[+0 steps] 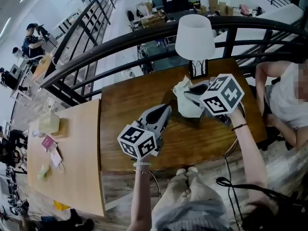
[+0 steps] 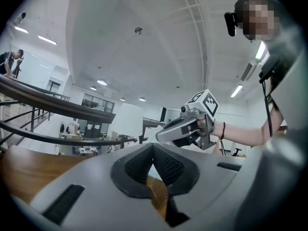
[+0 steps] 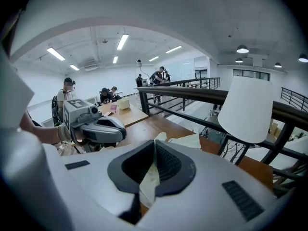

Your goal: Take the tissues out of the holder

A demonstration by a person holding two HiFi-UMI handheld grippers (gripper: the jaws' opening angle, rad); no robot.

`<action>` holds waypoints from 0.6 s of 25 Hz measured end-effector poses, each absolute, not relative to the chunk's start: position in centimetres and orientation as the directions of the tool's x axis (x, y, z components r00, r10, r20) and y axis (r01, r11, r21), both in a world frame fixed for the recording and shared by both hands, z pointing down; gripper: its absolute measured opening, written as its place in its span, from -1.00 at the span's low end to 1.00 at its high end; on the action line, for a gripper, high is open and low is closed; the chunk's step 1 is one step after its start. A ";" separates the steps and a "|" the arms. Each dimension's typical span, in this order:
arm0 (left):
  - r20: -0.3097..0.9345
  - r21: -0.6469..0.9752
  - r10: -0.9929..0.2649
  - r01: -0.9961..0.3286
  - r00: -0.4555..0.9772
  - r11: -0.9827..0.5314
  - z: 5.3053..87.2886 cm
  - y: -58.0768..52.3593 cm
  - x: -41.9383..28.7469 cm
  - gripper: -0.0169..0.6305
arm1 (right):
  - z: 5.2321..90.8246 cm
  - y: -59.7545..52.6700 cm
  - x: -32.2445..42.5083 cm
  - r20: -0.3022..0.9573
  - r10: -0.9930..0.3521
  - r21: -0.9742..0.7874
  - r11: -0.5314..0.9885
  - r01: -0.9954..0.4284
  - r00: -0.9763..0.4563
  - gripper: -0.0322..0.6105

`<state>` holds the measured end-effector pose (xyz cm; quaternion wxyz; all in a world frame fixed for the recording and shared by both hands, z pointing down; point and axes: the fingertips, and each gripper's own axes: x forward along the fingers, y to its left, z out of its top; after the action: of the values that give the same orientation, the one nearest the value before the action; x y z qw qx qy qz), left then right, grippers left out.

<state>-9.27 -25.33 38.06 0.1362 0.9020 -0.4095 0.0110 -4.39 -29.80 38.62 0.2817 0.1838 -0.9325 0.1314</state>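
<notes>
A crumpled white tissue (image 1: 188, 105) stands up from the dark wooden table (image 1: 125, 100) in front of the lamp. My right gripper (image 1: 183, 93) comes in from the right and is shut on it. In the right gripper view a strip of tissue (image 3: 150, 179) is pinched between the pads, with more of it spreading beyond the tips. My left gripper (image 1: 167, 109) hovers just left of the tissue, shut on nothing, tips (image 2: 153, 147) together. The tissue and the right gripper hide any holder.
A lamp with a white shade (image 1: 194, 36) stands just behind the tissue. A black railing (image 1: 120, 44) runs along the table's far edge. A lighter table (image 1: 72, 153) with small items adjoins at the left. A seated person (image 1: 284, 95) is at the right.
</notes>
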 end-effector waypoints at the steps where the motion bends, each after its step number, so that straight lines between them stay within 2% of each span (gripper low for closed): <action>1: 0.132 0.229 -0.734 -0.741 0.666 -0.632 37.7 -25.0 -9.2 -0.92 | 37.9 -29.4 -4.4 0.559 -0.266 -0.139 0.904 -0.405 -0.785 -0.87; 8: 0.159 0.203 -0.735 -0.750 0.659 -0.629 37.6 -22.1 -9.9 -0.92 | 34.8 -25.2 -6.2 0.473 -0.218 -0.131 0.941 -0.312 -0.854 -0.87; 15: 0.190 0.227 -0.740 -0.763 0.645 -0.606 39.0 -19.4 -11.0 -0.92 | 35.7 -21.4 -7.9 0.440 -0.140 -0.178 0.955 -0.239 -0.887 -0.87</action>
<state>-11.03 -19.40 38.97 0.1445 0.8953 -0.4197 0.0383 -7.91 -21.37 35.71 0.2165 0.0983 -0.9646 0.1144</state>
